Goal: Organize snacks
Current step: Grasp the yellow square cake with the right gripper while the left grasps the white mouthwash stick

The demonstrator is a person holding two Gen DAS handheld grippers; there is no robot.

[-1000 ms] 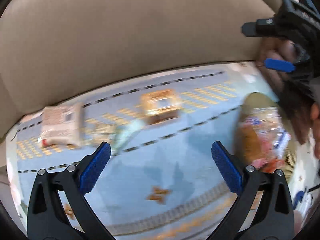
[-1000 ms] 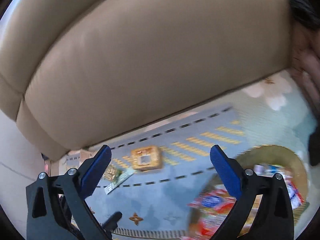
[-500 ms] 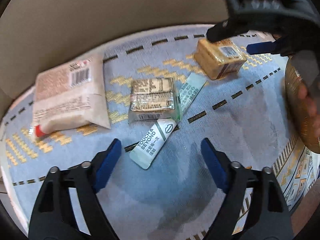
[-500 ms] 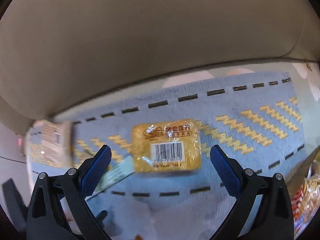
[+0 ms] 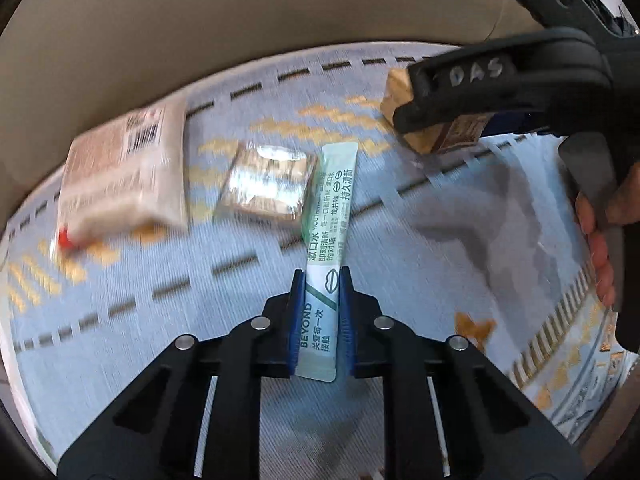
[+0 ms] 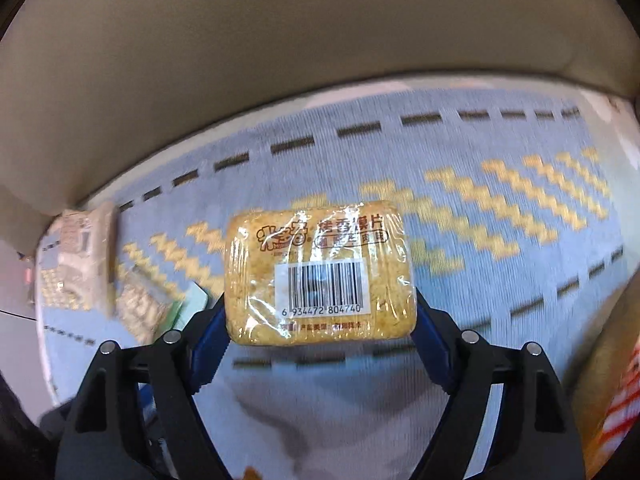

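A beige sofa [image 6: 280, 60] edges the blue patterned rug [image 5: 420, 240]. The right gripper [image 6: 320, 320] fingers pinch a yellow toasted-bun-slice packet [image 6: 320, 268] above the rug; the left gripper [image 5: 320, 312] fingers pinch a green mouthwash sachet [image 5: 326, 240].

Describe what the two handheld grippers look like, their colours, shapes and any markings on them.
Both are black plastic clamp-style tools with silver rivets at the joints and blue ribbed pads on the fingers. The left gripper has slotted arms showing white behind. The right gripper looks the same; in the left wrist view its black finger bears handwritten letters, seemingly "DAS". No cables or sleeves show.
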